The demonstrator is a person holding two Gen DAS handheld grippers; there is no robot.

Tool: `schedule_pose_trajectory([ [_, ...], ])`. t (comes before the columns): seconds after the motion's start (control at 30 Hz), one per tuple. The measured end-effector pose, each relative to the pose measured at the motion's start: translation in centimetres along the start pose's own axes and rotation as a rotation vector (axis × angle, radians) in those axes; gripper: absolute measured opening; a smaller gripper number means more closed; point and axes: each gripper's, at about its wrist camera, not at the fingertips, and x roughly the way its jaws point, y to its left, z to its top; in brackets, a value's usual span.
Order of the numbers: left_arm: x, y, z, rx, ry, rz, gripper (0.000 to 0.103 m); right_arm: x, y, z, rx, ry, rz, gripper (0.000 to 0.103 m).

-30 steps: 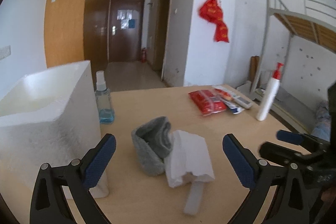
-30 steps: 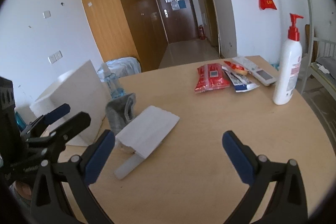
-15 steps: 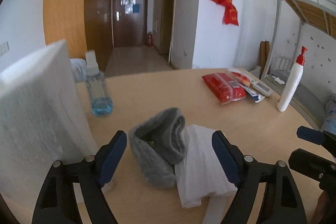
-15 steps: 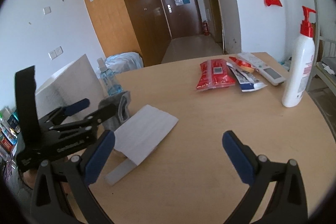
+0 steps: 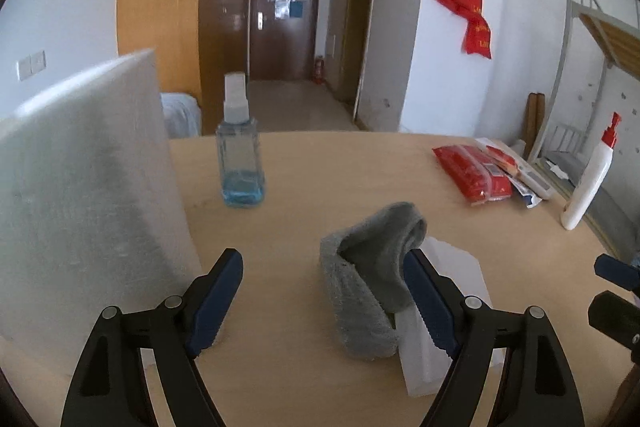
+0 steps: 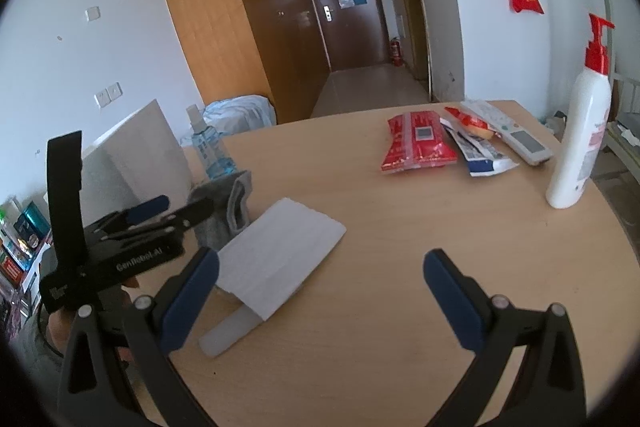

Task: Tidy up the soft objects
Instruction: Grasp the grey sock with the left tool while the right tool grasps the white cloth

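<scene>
My right gripper open over bare table, white tissue pack just left of my jaws, grey sock beyond pack, left gripper at sock, white foam box behind it.

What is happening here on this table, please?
A person is tidying soft things on a wooden table with two hand-held grippers. The left hand-held gripper is open around a rolled grey sock, its right finger against the sock, which is not yet gripped. The sock leans on a white tissue pack, beside a white foam box. The right hand-held gripper hovers open over bare table, holding nothing.
</scene>
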Motion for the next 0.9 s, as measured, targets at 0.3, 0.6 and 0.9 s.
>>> schedule_pose_trajectory([
  [0.3, 1.9, -0.8, -0.3, 0.030, 0.085, -0.062, 0.062, 1.1, 0.7, 0.1, -0.020, 0.022, -0.003, 0.103],
  [0.6, 3.1, -0.2, -0.4, 0.004, 0.136, -0.096, 0.028, 2.1, 1.1, 0.2, -0.031, 0.045, -0.007, 0.103],
  [0.9, 2.1, 0.7, -0.4, -0.023, 0.101, -0.095, 0.007, 3.9, 1.6, 0.5, -0.039, 0.089, -0.005, 0.103],
])
